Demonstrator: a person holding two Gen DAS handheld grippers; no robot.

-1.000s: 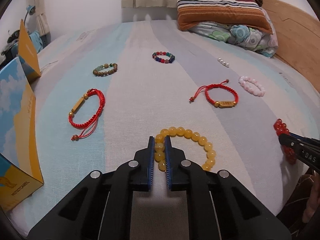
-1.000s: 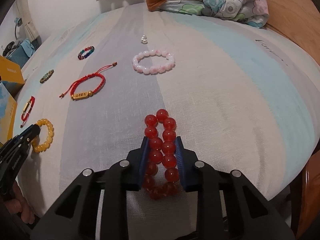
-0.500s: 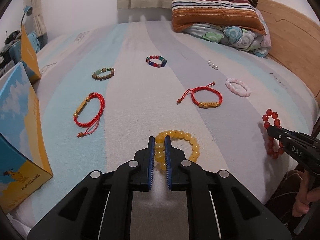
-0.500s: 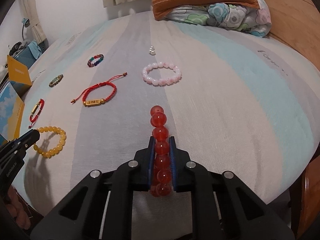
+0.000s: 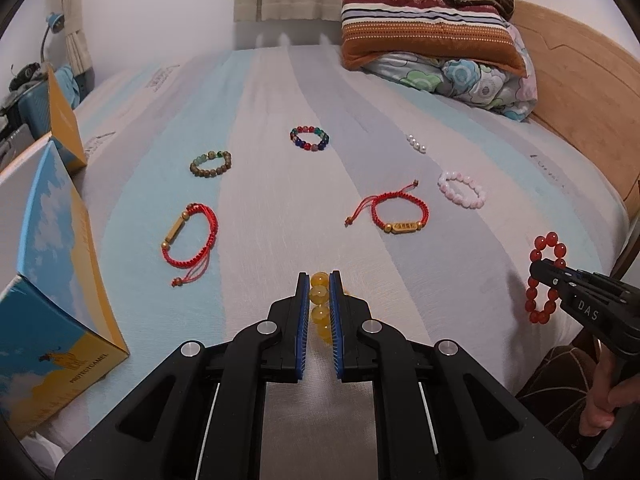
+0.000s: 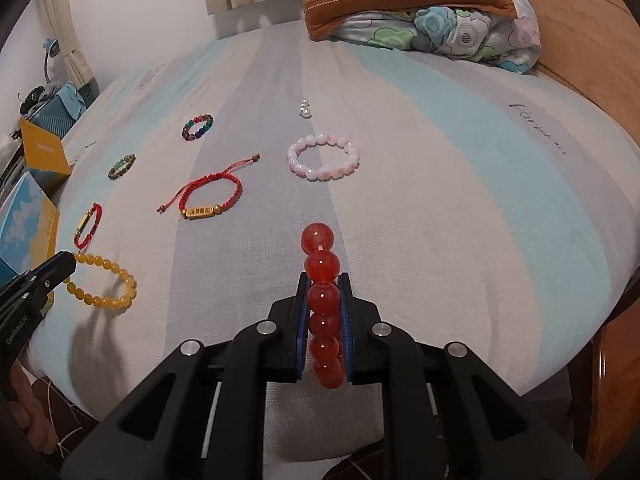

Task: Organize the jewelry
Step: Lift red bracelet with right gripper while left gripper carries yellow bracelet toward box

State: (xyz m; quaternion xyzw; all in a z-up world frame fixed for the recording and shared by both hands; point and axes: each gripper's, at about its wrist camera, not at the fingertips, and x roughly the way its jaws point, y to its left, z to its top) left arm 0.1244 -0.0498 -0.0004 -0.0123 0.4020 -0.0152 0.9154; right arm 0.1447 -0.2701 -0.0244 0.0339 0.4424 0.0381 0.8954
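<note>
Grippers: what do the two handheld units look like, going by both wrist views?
Both are matte black with angular cut-out arms, silver round bolts and blue ribbed pads. The right gripper carries white "DAS" lettering; the left gripper reads "CenRobot.AI". Bare fingers grip each handle.

Your left gripper (image 5: 319,280) is closed on the yellow bead bracelet (image 5: 320,295), which is seen edge-on between its blue pads above the near edge of the bed (image 5: 280,92). At the right edge your right gripper (image 5: 538,270) grips the red bead bracelet (image 5: 545,278), which hangs as a loop. Two red cord bracelets (image 5: 190,236) (image 5: 394,212) lie further in, and a blue-yellow box (image 5: 48,292) stands at the left edge.
</note>
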